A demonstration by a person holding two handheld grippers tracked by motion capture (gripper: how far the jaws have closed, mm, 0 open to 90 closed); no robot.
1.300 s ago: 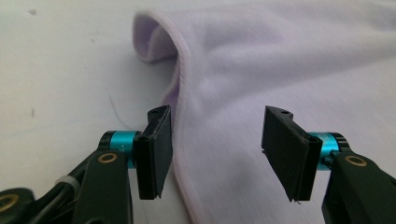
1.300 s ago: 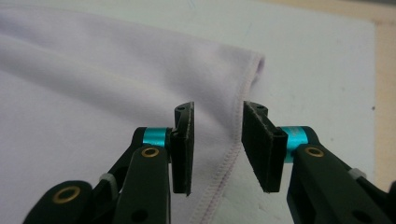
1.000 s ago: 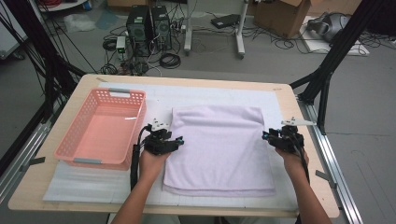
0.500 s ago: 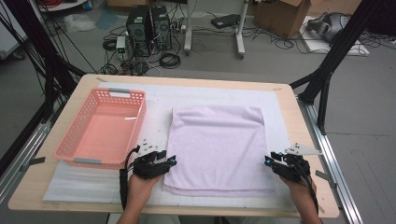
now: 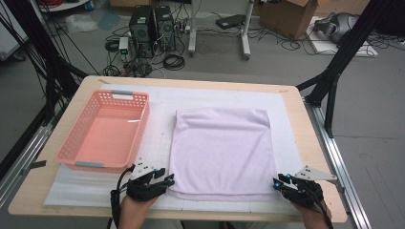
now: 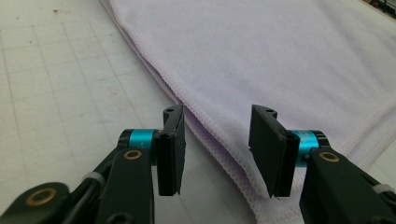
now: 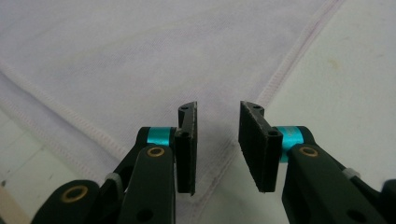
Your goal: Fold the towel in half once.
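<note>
Both of my hands have drawn back along the sides of the lilac towel (image 5: 220,150) to its near corners, the left gripper (image 5: 167,181) at the near-left corner beside the pink basket (image 5: 102,131), the right gripper (image 5: 278,182) at the near-right one. Each pair of jaws has just been closing yet stands apart, straddling the towel's hemmed edge (image 6: 219,140) without pressing it, as far as I can judge from the gripper views. That towel lies folded flat on the white gridded mat (image 5: 157,102), mid-table.
</note>
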